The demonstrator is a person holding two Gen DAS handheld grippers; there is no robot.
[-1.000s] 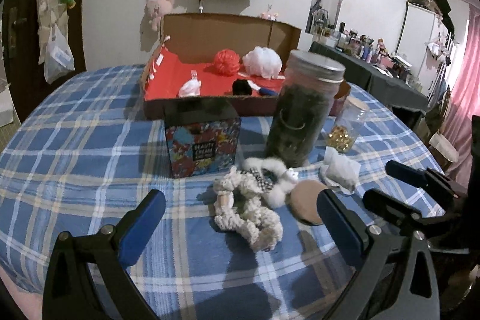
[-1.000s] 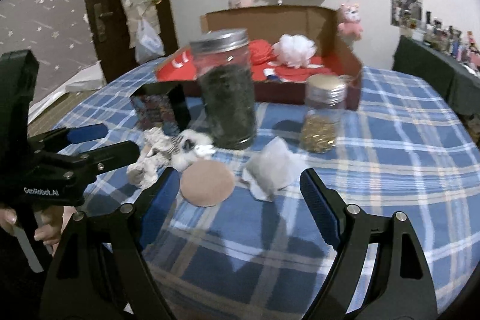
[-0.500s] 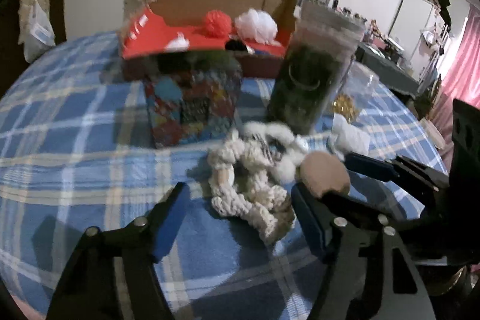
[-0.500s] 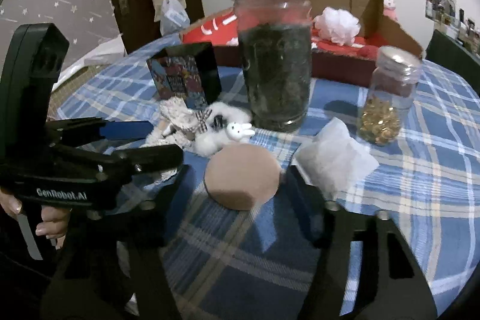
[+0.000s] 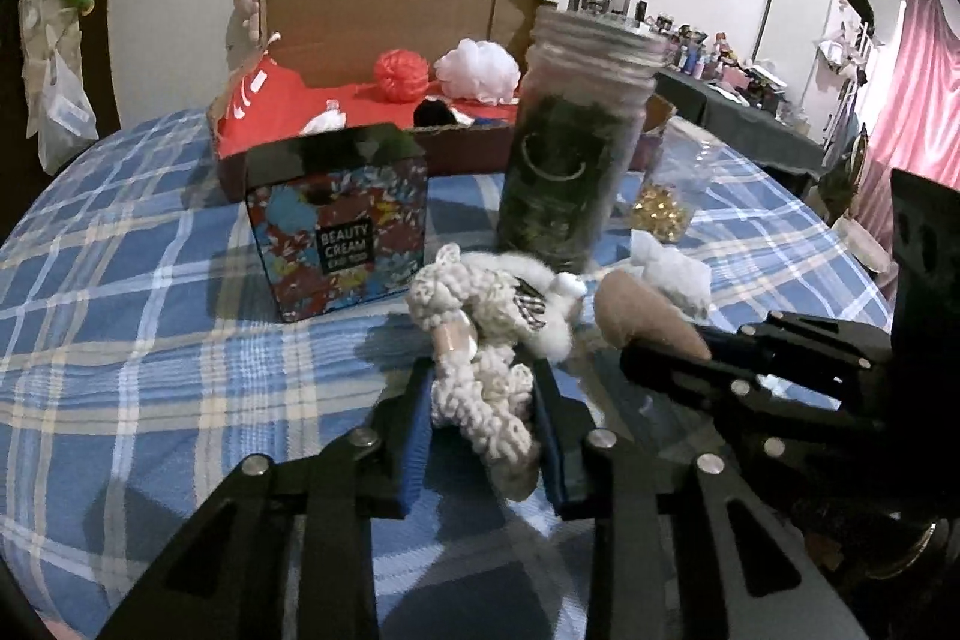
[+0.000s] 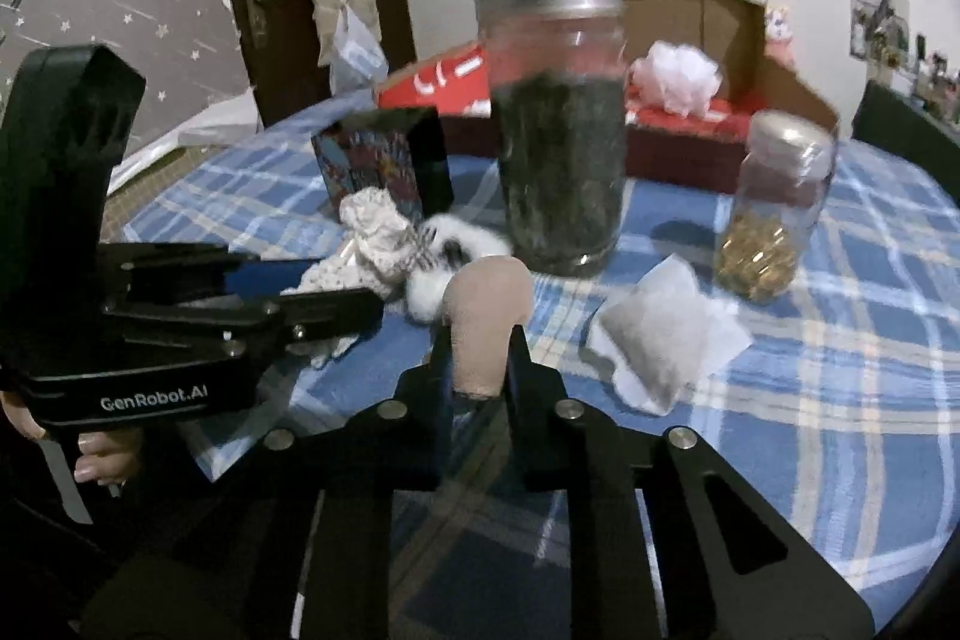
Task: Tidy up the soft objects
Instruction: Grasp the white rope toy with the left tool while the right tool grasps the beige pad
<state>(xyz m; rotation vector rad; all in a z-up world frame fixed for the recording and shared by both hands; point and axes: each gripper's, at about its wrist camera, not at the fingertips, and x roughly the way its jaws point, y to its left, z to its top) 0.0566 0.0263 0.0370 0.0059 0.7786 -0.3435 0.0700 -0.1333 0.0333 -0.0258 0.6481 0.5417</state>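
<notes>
Left tool [image 5: 483,418] is closing, its blue pads hugging the cream rope toy [image 5: 480,340] on the checked surface [image 5: 150,352]. Right tool [image 6: 477,370] is clamped on the tan puff [image 6: 486,316], folding it upward. Just right lies a white sachet [image 6: 666,340]. Beyond, the dark jar [image 6: 558,130], then the red-lined box [image 5: 384,40].
</notes>
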